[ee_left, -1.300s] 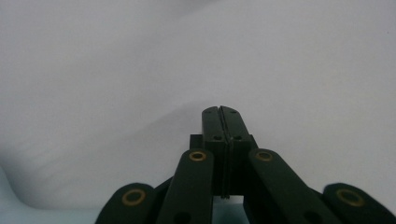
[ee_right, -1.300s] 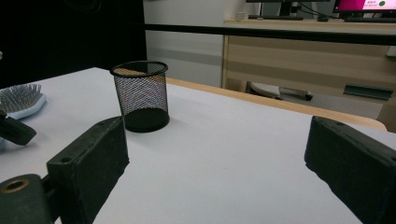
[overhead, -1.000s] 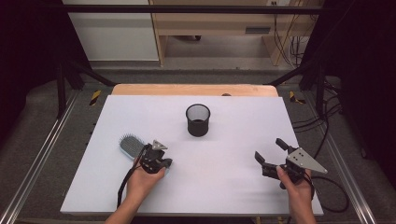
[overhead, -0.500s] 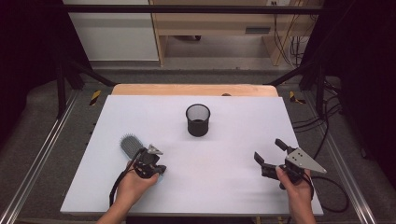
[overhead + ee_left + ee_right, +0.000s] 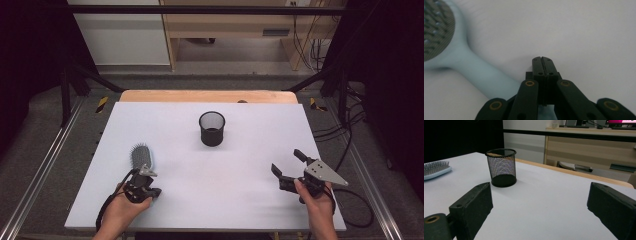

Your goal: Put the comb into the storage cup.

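A light blue hairbrush [image 5: 141, 155] lies bristles up on the white table [image 5: 250, 200] at the near left. My left gripper [image 5: 145, 189] is low over the brush's handle end. In the left gripper view its jaws [image 5: 542, 60] are shut against each other with nothing between them. The handle [image 5: 479, 75] runs past them on the left and under the gripper's linkage. A black mesh cup [image 5: 212, 129] stands upright mid-table. My right gripper [image 5: 287, 162] hovers at the near right, open and empty, and faces the cup [image 5: 502, 167] from a distance.
A wooden strip [image 5: 207, 96] borders the table's far edge. Metal rails [image 5: 42, 165] run along both sides, and cables [image 5: 357, 205] trail at the right. A wooden desk [image 5: 589, 147] stands beyond the table. The brush head [image 5: 435, 168] lies left of the cup.
My left gripper has moved left and toward the near edge, down to the brush's handle end. The brush, cup and right gripper have stayed put.
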### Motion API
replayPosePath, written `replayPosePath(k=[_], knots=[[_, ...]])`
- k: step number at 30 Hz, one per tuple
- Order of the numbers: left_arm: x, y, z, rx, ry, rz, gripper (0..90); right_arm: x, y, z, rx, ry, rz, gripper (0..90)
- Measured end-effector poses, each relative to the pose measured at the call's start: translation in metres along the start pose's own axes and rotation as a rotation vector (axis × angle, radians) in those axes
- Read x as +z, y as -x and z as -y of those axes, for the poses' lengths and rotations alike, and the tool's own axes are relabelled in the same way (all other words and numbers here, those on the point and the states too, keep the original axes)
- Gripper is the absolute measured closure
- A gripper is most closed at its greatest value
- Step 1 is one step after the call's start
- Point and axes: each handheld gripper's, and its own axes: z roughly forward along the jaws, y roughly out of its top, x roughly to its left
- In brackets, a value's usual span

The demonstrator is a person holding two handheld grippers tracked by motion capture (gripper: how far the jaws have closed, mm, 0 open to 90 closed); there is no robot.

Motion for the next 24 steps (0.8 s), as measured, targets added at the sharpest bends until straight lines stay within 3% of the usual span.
replayPosePath(k=[15,24], knots=[[-0.02,-0.028,0.026,-0.044,-0.021,-0.037,90.0,0.001,-0.001,0.002,-0.005,-0.012,-0.002,6.2],[-0.029,-0.049,0.037,-0.075,-0.03,-0.082,90.0,0.002,-0.003,0.002,-0.01,-0.02,-0.007,6.2]])
